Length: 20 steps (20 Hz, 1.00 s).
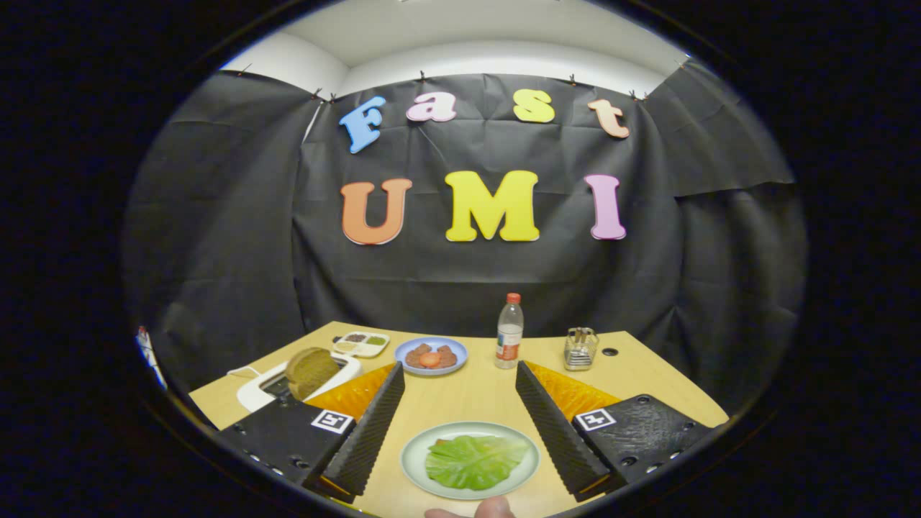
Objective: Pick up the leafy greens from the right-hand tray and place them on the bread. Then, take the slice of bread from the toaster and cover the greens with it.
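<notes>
Wooden tabletop (pixel 475 392): gripper (pixel 460 392) fingers spread wide, empty. Between them, low centre, a crinkly lettuce leaf (pixel 475 460) covers a round pale plate (pixel 417 450), perhaps hiding bread. Toaster (pixel 259 388) left holds a brown slice (pixel 311 370).

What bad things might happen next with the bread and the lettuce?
The bread slice sticks up out of the white toaster, off to the side of the open gripper; a crooked grab might tip it or nudge the toaster. The lettuce leaf lies loose on the pale green plate between the fingers; lowering bread carelessly might slide it off.
</notes>
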Each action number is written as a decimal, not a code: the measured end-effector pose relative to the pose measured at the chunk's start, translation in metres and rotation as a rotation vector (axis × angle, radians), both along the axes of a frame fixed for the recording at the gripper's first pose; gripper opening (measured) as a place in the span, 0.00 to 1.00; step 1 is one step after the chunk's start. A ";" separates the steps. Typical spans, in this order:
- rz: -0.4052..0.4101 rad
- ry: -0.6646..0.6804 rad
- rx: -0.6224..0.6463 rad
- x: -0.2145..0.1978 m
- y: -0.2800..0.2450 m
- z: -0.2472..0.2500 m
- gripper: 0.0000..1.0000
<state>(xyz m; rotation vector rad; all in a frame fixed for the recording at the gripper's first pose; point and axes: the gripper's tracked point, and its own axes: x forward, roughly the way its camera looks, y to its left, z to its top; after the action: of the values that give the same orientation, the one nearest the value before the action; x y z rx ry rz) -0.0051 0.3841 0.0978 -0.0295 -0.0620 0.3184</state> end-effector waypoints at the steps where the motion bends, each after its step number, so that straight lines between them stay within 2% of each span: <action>1: 0.018 -0.003 0.007 -0.008 0.016 0.001 0.96; 4: 0.081 0.015 0.027 -0.026 0.073 -0.005 0.96; 8: 0.125 0.033 0.011 -0.034 0.135 -0.025 0.96; 15: 0.009 0.113 0.004 0.002 0.178 -0.057 0.93; 17: -0.039 0.152 0.003 0.015 0.177 -0.065 0.87; 20: -0.054 0.209 0.017 0.029 0.182 -0.073 0.65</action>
<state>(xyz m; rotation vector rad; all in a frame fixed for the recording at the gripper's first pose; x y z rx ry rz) 0.0235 0.5666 0.0243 0.0194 0.1433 0.2654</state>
